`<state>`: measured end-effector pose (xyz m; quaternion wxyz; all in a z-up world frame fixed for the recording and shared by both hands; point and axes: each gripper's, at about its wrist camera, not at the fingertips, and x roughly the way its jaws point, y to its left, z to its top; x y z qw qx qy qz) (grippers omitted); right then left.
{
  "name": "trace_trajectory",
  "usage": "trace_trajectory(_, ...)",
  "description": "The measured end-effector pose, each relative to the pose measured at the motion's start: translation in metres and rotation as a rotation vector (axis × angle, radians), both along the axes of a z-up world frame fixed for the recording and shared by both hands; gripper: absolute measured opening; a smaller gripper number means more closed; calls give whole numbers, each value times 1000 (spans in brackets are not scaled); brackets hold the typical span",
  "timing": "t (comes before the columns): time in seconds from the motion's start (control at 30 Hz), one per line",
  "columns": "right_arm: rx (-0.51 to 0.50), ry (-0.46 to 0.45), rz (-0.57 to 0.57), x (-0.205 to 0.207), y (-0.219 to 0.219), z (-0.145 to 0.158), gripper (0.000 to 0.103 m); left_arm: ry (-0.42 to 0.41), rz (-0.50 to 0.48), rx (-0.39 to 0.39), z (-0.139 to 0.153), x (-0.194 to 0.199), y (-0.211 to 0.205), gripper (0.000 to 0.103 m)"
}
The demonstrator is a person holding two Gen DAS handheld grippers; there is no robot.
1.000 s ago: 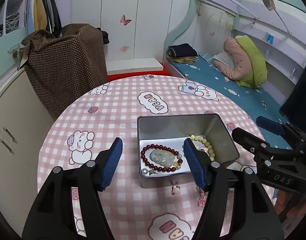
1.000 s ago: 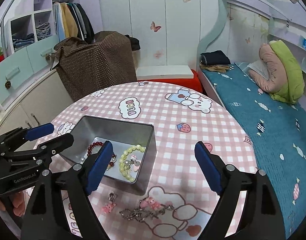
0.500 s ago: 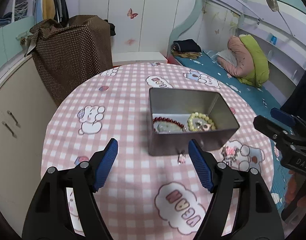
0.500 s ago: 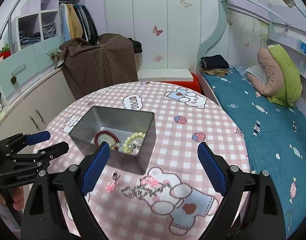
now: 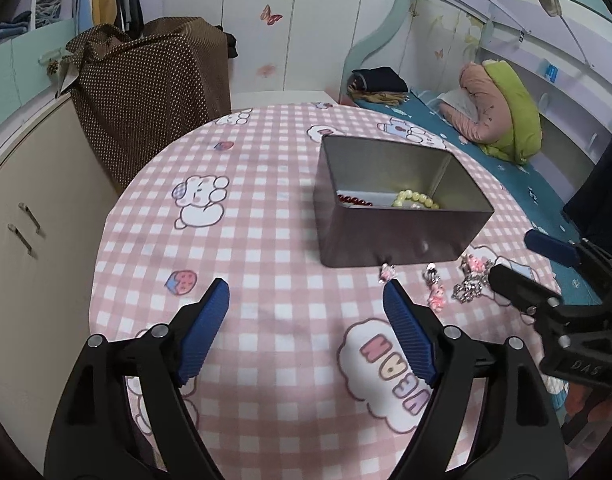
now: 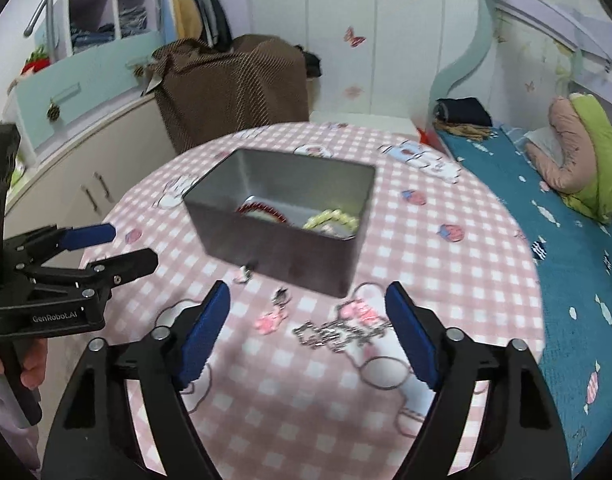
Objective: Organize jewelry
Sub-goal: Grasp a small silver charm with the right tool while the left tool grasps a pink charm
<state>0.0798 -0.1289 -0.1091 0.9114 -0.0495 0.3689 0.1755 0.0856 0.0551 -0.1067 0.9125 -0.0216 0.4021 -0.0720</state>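
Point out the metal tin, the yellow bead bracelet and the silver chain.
metal tin [image 5: 389, 236]: left wrist view, near outer wall.
yellow bead bracelet [image 5: 415, 199]: left wrist view, beads showing above the tin's near rim.
silver chain [image 6: 329, 334]: right wrist view, middle of the links on the tablecloth.

"GenRobot.AI" on left gripper [image 6: 110, 250], "DAS" on right gripper [image 5: 525, 264]

Open metal tin [image 5: 401, 236] holds two bracelets; chain [image 6: 337, 334] lies beside it.
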Motion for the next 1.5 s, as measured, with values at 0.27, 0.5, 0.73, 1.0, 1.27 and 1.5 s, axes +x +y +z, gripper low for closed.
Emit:
trace_trajectory(0.27, -32, 68, 65, 14, 29, -23, 57, 21, 9, -9, -9, -1, 14, 86)
trace_trajectory(0.5, -67, 122, 75, 32, 40, -41, 40, 35, 7, -15, -15, 5, 20, 88)
trace_trajectory(0.73, -92, 126, 100, 36, 41, -44, 11, 45, -26, -26, -19, 15, 12, 88)
trace_trajectory(1.0, -50, 86, 78, 27, 25, -28, 10, 37, -92, -32, -19, 20, -18, 83)
trace_trajectory(1.27, 2, -1, 2, 19, -11, 3, 10, 33, -149, -22, -20, 30, -49, 71)
trace_trajectory(1.5, 28, -13, -66, 22, -44, 5, 11, 94, -140, 7, -38, 48, -68, 52)
